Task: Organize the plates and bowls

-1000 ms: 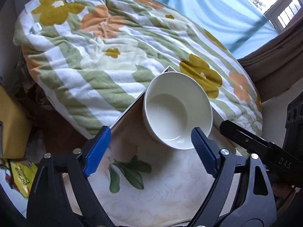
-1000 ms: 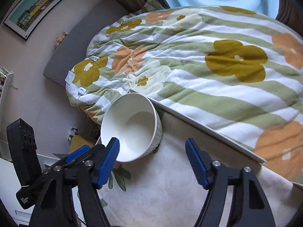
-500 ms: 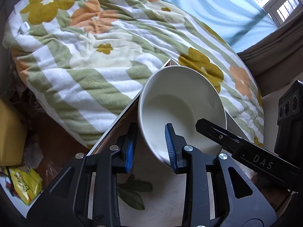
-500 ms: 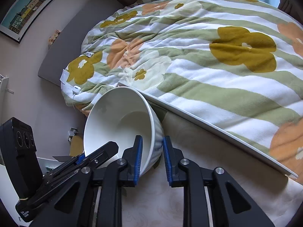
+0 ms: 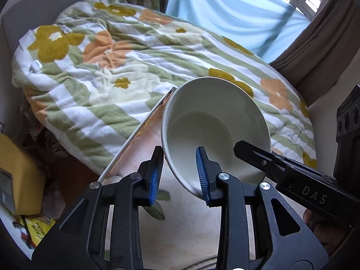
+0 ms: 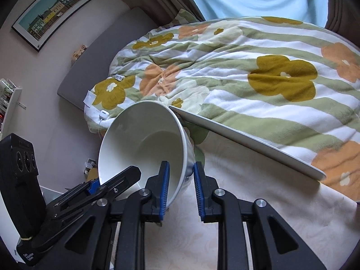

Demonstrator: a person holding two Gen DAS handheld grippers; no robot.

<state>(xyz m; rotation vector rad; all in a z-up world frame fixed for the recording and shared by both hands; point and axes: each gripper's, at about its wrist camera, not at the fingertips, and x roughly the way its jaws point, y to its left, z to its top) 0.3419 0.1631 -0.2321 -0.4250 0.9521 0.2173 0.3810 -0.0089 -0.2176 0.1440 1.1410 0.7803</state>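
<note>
So the white bowl (image 5: 216, 130) has just been clamped from both sides: the left tool (image 5: 180, 175) and right tool (image 6: 180, 186) were wide open a second ago and have closed onto opposite parts of its rim, one pad inside, one outside. The bowl is now tilted and seems lifted off the floral counter (image 6: 258, 202), though its underside can't really be seen. No plates are visible ahead of either tool, so the organizing looks barely started.

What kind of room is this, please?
Most likely a bedroom: a bed under a flowered blanket, a curtained window and a framed picture on the wall.
</note>
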